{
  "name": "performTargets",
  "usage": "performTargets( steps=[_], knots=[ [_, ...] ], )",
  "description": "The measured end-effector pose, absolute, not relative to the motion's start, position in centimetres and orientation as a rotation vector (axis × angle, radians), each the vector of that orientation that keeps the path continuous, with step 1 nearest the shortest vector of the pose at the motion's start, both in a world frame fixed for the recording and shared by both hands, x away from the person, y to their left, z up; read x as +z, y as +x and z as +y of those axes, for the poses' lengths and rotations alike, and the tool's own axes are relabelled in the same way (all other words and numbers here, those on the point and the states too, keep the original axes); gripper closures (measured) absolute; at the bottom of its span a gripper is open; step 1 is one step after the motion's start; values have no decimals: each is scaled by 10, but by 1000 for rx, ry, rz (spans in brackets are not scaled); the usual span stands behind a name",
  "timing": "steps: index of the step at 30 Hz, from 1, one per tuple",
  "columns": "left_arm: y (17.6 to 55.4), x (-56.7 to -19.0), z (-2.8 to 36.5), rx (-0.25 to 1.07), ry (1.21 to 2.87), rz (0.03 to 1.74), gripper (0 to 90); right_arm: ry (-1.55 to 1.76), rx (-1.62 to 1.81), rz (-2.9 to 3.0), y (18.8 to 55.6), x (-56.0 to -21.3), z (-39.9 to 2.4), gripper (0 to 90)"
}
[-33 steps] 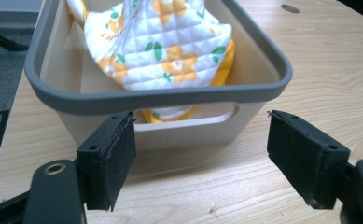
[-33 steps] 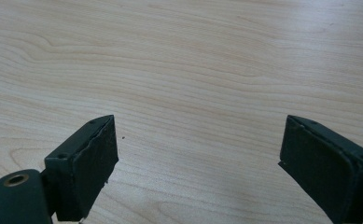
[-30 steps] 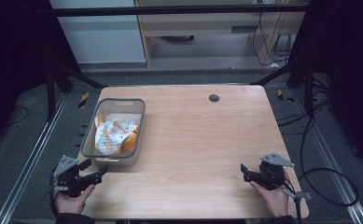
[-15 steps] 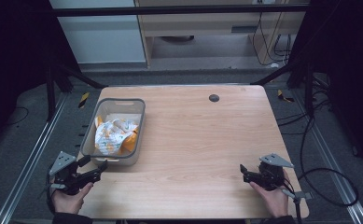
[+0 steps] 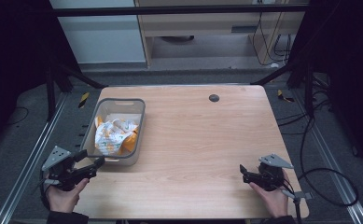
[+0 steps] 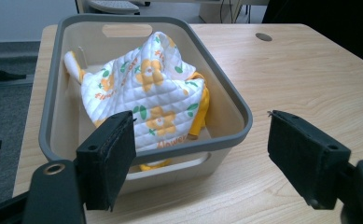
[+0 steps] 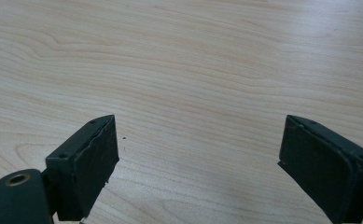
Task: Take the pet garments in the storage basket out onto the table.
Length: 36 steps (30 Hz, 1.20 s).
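The left gripper (image 5: 83, 169) sits at the near left corner of the counter (image 5: 202, 140), aimed at the near end of the bin (image 5: 119, 103), and its jaws are spread wide with nothing between them; that aim and opening look like a set-up for reaching in after the cloth (image 6: 146, 98). The cloth, a white quilted piece printed with orange flowers and green leaves, lies bunched inside the bin, heaped toward the near wall and rising to about the rim, so a grab from above or over the near edge seems the likely approach. The right gripper (image 5: 251, 175) rests at the near right of the counter, well apart from the bin, jaws also spread and empty over bare wood, probably just waiting its turn. How the cloth is folded underneath is hidden by its own top layer and by the bin wall; a yellow-orange edge peeks out below, and whether that is lining or a second piece I cannot tell. The printed lettering on it is too small to read. A small dark round spot (image 5: 213, 98) near the far edge could be a cable hole.
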<state>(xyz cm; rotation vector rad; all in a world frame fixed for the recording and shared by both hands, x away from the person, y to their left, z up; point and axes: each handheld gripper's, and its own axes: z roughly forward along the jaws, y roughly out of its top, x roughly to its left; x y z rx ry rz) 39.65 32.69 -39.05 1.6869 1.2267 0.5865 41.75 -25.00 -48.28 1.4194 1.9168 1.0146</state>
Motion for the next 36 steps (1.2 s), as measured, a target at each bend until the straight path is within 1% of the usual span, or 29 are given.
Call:
performTargets(
  steps=[18,24,36],
  knots=[
    [416,-371,320,622,1690,1197,223,1414,1010,1902,418,-483,-252,116],
    [431,-364,321,622,1680,1197,222,1416,1008,1901,417,-483,-252,116],
    [457,-362,323,619,1692,1215,221,1412,1005,1900,417,-483,-252,116]
  ],
)
